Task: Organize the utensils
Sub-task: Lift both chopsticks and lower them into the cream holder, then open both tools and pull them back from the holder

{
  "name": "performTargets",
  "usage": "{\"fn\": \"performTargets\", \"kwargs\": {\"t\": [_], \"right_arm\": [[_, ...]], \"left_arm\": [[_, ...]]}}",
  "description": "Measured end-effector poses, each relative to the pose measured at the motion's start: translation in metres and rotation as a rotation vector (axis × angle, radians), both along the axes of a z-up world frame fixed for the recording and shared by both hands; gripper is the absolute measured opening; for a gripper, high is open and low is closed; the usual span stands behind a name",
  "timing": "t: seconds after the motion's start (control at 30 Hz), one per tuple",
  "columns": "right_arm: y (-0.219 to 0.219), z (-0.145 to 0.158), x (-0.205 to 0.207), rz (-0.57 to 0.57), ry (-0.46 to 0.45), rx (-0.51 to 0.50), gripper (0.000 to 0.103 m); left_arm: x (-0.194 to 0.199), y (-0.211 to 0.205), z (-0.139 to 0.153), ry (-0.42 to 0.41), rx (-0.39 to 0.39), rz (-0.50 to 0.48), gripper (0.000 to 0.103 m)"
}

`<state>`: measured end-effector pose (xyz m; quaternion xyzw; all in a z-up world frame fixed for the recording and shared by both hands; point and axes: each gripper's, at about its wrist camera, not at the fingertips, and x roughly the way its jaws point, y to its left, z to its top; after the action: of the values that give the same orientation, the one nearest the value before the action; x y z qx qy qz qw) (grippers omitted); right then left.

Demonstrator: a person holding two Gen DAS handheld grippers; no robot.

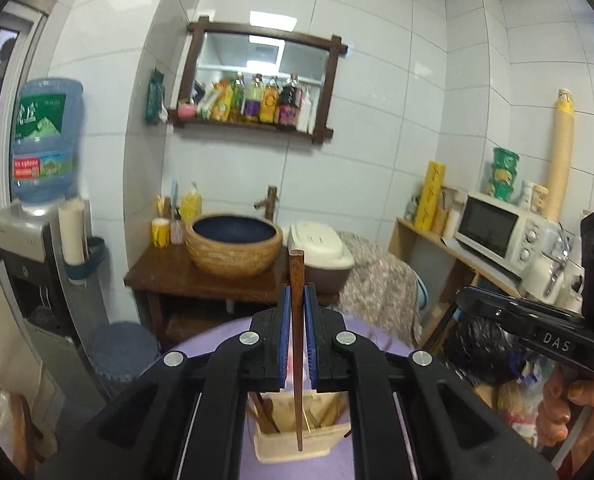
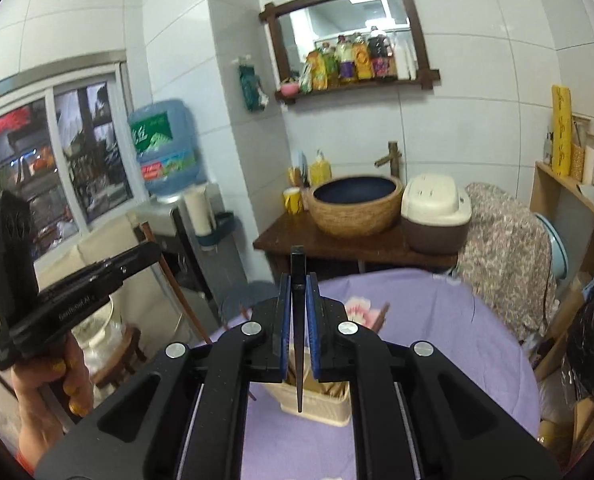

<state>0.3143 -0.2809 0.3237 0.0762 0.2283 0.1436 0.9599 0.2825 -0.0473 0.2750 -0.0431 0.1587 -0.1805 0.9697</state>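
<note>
Left wrist view — my left gripper (image 1: 296, 300) was clamped on a brown wooden chopstick (image 1: 296, 344), centre frame, upright above the beige holder (image 1: 297, 446). My right gripper (image 2: 296, 292) pinched a black chopstick (image 2: 298, 344) likewise. Both judged light, stiff, slick — best gripped mid-shaft.

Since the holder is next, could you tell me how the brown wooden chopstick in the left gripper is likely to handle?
The brown chopstick looks stiff and probably light. Pinched at one point by the left gripper, it may pivot. Its narrow tip hangs over the cream holder.
</note>
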Motion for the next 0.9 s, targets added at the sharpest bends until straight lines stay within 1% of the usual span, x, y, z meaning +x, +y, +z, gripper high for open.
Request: {"fn": "performTargets", "kwargs": {"t": [0.1, 0.17, 0.2, 0.27, 0.3, 0.43, 0.5, 0.53, 0.6, 0.73, 0.83, 0.9], "right_arm": [[0.002, 0.004, 0.017, -0.028, 0.004, 0.002, 0.008], [0.006, -0.005, 0.028, -0.046, 0.008, -0.021, 0.008], [0.007, -0.01, 0.032, -0.05, 0.015, -0.027, 0.008], [0.01, -0.028, 0.042, -0.057, 0.038, -0.038, 0.008], [0.011, -0.041, 0.047, -0.055, 0.051, -0.041, 0.008], [0.013, -0.083, 0.055, -0.051, 0.091, -0.056, 0.008], [0.014, -0.1, 0.059, -0.048, 0.109, -0.065, 0.008], [0.015, -0.107, 0.059, -0.045, 0.118, -0.069, 0.008], [0.016, -0.121, 0.061, -0.034, 0.133, -0.078, 0.008], [0.015, -0.138, 0.062, -0.039, 0.141, -0.088, 0.008], [0.011, -0.143, 0.062, -0.055, 0.125, -0.094, 0.009], [0.01, -0.145, 0.062, -0.06, 0.117, -0.1, 0.009]], "left_arm": [[0.019, -0.011, 0.001, -0.018, 0.019, 0.026, 0.008], [0.029, -0.017, -0.007, -0.01, 0.029, 0.031, 0.008], [0.035, -0.022, -0.016, 0.002, 0.035, 0.03, 0.008], [0.041, -0.024, -0.031, 0.02, 0.036, 0.032, 0.008], [0.045, -0.028, -0.044, 0.03, 0.046, 0.031, 0.008], [0.053, -0.033, -0.08, 0.066, 0.079, 0.034, 0.008], [0.055, -0.033, -0.096, 0.091, 0.084, 0.031, 0.008], [0.054, -0.034, -0.109, 0.109, 0.094, 0.023, 0.008], [0.056, -0.034, -0.124, 0.129, 0.114, 0.02, 0.008], [0.058, -0.034, -0.147, 0.171, 0.127, 0.012, 0.008], [0.058, -0.035, -0.153, 0.156, 0.155, 0.025, 0.008], [0.057, -0.034, -0.153, 0.156, 0.158, 0.018, 0.008]]}}
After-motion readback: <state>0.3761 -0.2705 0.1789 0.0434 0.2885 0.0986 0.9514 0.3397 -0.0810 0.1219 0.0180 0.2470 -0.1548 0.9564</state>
